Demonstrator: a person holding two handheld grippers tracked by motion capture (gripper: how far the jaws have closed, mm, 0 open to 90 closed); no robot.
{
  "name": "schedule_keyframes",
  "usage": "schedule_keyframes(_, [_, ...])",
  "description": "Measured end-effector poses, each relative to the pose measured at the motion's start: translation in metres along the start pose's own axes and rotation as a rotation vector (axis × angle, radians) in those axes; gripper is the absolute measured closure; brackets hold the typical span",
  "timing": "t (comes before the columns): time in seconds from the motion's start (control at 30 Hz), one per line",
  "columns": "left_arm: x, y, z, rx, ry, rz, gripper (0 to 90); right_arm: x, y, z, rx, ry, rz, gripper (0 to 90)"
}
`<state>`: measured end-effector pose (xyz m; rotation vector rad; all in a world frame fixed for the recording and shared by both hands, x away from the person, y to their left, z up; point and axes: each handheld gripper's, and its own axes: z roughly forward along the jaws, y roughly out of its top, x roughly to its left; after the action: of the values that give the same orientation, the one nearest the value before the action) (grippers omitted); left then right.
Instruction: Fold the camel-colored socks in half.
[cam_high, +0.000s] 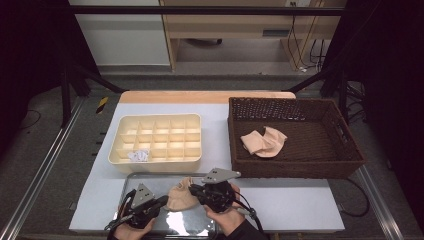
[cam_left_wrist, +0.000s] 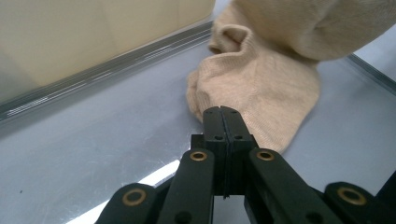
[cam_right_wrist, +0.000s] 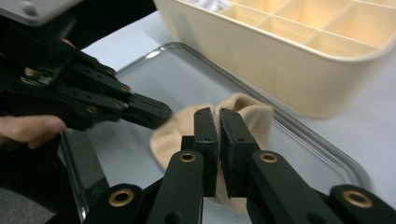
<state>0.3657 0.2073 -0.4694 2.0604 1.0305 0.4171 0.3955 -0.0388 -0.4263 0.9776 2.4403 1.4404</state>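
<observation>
A beige sock (cam_high: 180, 197) lies bunched on a shiny metal tray (cam_high: 185, 223) at the table's front edge. My right gripper (cam_high: 193, 190) comes at it from the right. Its jaws (cam_right_wrist: 218, 117) stand nearly together with a fold of the sock (cam_right_wrist: 254, 116) pinched between them, and that side of the sock (cam_left_wrist: 280, 28) is raised. My left gripper (cam_high: 163, 200) reaches in from the left, shut, with its tips (cam_left_wrist: 221, 113) against the sock's near edge (cam_left_wrist: 261, 93). Whether fabric is caught between them I cannot tell. The left gripper (cam_right_wrist: 161, 114) also meets the sock in the right gripper view.
Just behind the tray stands a cream divided organizer (cam_high: 155, 163) with a small white item (cam_high: 138, 155) in a front compartment. A brown wicker basket (cam_high: 300, 168) at the right holds more beige socks (cam_high: 263, 141). A person's hands hold both grippers at the table's front edge.
</observation>
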Motion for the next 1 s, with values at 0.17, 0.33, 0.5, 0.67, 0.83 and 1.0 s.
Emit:
schedule_keyframes(0.17, [0.000, -0.001, 0.001, 0.004, 0.000, 0.001, 89.4, 0.015, 0.008, 0.018, 0.020, 0.036, -0.038, 86.4])
schedule_keyframes(0.33, [0.002, -0.002, 0.002, 0.006, -0.002, -0.004, 89.4, 0.023, 0.003, 0.040, 0.081, 0.057, -0.059, 86.3])
schedule_keyframes(0.5, [0.004, -0.002, 0.003, 0.013, -0.007, -0.013, 89.5, 0.025, -0.003, 0.051, 0.112, 0.064, -0.065, 86.3])
schedule_keyframes(0.67, [0.007, -0.002, 0.001, 0.008, 0.011, -0.023, 89.5, 0.028, -0.011, 0.064, 0.152, 0.064, -0.074, 85.9])
schedule_keyframes(0.83, [0.010, -0.002, -0.003, -0.015, 0.017, -0.035, 89.5, 0.027, -0.016, 0.068, 0.154, 0.068, -0.074, 85.2])
schedule_keyframes(1.0, [0.009, -0.001, -0.002, -0.018, 0.016, -0.034, 89.4, 0.027, -0.014, 0.066, 0.145, 0.097, -0.077, 77.2])
